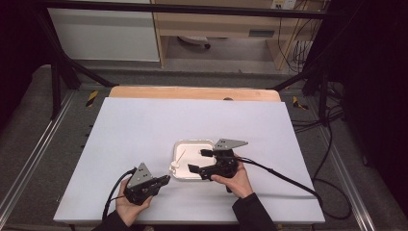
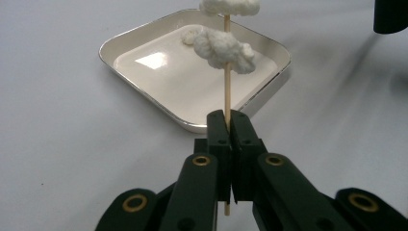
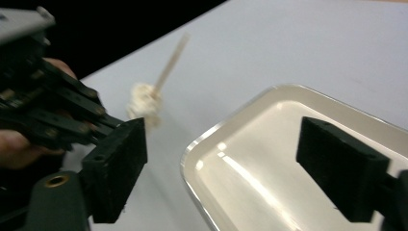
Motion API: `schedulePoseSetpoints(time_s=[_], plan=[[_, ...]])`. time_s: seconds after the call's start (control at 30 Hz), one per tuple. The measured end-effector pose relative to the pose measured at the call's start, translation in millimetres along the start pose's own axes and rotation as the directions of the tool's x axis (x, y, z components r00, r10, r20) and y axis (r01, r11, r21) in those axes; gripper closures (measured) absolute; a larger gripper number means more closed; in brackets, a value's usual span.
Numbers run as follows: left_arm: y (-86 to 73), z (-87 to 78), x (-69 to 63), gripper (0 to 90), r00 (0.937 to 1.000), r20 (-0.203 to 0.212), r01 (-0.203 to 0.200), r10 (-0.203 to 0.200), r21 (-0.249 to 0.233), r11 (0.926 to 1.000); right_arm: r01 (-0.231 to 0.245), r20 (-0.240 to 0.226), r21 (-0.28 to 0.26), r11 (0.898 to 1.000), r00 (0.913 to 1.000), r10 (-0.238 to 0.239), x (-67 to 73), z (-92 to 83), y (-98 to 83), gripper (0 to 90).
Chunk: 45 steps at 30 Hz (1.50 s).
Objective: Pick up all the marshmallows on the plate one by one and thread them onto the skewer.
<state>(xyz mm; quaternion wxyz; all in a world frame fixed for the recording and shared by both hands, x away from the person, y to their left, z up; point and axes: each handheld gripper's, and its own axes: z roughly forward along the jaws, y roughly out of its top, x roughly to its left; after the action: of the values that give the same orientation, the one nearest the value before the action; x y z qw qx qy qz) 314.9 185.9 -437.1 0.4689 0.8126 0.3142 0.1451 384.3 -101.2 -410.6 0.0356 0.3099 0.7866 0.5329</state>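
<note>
Top white lump [image 2: 230,6] on skewer [image 2: 226,91] cut off.

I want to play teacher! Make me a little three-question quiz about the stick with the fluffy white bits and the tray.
1. True or false: the left gripper is shut on the wooden skewer.
2. Which has open jaws with nothing between them? A) left gripper B) right gripper
3. Fill in: one loose white puffy piece lies inside the ___.

Key:
1. True. White puffy pieces are threaded on the skewer.
2. B. Its jaws stand apart above the white tray.
3. Tray.
</note>
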Motion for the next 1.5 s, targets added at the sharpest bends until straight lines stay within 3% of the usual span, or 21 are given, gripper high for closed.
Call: schedulePoseSetpoints(time_s=[0.23,0.37,0.43,0.63,0.9,1.17,1.27,1.5], plan=[[-0.7,-0.3,1.0,88.4,0.9999,-0.001,0.01,-0.01,0.008,0.9999,-0.008,0.075,0.048,0.999,0.9972,0.004,-16.5,-11.7,-11.1,7.9],[-0.9,0.0,1.3,88.4,0.9999,0.001,0.011,-0.011,0.017,0.9998,0.016,0.123,0.086,0.996,0.992,-0.027,-22.5,-15.4,-9.3,6.0],[-0.8,0.0,1.4,88.4,0.9999,0.003,0.013,-0.013,0.018,0.9998,0.011,0.126,0.089,0.996,0.9918,-0.022,-25.8,-15.9,-6.7,5.7],[-1.0,-0.7,2.7,88.4,0.9998,0.006,0.017,-0.018,0.019,0.9997,-0.027,0.159,0.088,0.996,0.9872,0.012,-38.4,-12.7,-0.2,5.0],[-1.2,-0.3,3.5,88.4,0.9997,0.005,0.024,-0.025,0.022,0.9994,-0.032,0.209,0.111,0.993,0.9779,0.008,-51.8,-0.9,9.5,6.2],[-1.2,-0.4,4.4,88.4,0.9996,0.006,0.026,-0.026,0.026,0.9993,-0.01,0.2,0.156,0.988,0.9796,-0.022,-57.6,21.5,13.8,16.3],[-1.2,-0.4,4.5,88.5,0.9996,0.008,0.027,-0.027,0.026,0.9993,0.026,0.199,0.177,0.984,0.978,-0.061,-59.2,30.3,13.5,21.9],[-1.2,0.0,4.3,88.4,0.9996,0.01,0.027,-0.028,0.028,0.9992,0.023,0.195,0.196,0.98,0.9788,-0.062,-63.8,41.9,9.8,36.6]])
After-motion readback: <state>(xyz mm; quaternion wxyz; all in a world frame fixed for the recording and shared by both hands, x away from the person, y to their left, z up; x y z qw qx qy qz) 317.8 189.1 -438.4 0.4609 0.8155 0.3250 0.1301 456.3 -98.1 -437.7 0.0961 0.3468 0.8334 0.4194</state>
